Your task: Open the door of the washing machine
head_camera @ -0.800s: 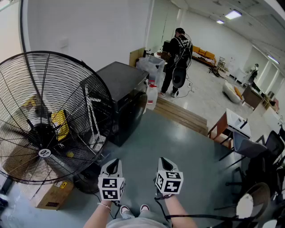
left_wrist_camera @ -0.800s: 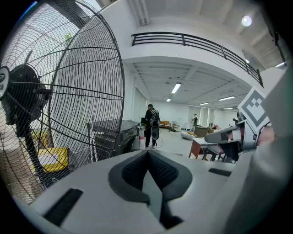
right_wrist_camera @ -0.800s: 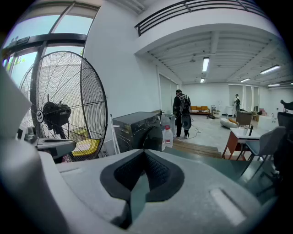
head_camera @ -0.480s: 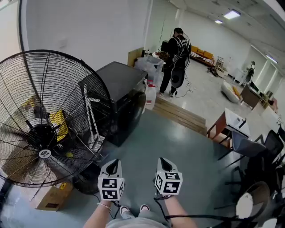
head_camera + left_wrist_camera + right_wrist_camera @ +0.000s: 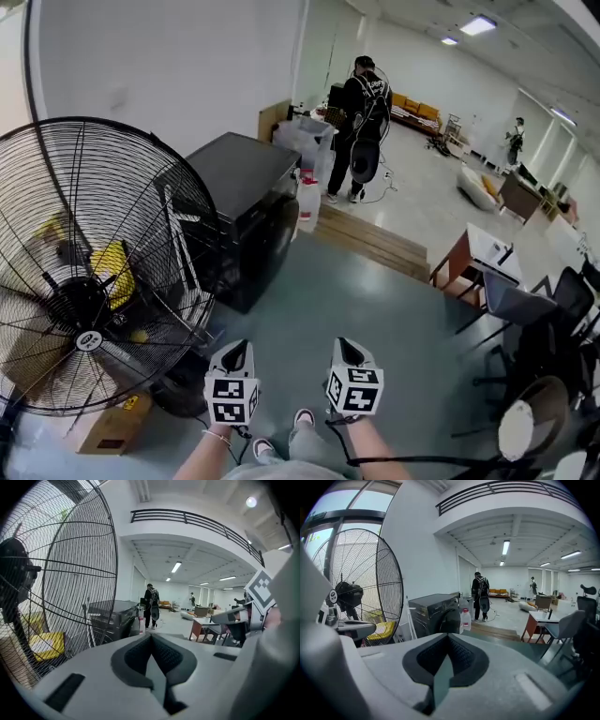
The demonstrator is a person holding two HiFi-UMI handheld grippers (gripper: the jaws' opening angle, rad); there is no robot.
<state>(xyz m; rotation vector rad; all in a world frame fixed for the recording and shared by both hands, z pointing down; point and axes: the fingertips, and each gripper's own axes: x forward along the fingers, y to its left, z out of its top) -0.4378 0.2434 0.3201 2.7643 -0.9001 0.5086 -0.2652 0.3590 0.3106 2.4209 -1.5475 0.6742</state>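
Two white plastic grippers, the left gripper (image 5: 236, 352) and the right gripper (image 5: 348, 349), are hovering side by side above the smooth grey floor (image 5: 375, 291). Each is pressing its ribbed dark pads together on nothing. One boxy black washing machine (image 5: 246, 192) is standing upright, well ahead of the left gripper and off to its left. Its single round glossy door (image 5: 281, 234) is facing toward the right gripper's side and is sitting closed. One round black wire-cage fan (image 5: 89, 272) is standing left of both grippers, beside the machine.

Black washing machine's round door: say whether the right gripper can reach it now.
Probably not: the right gripper is well short of the black round door, though only bare grey-green floor lies between.
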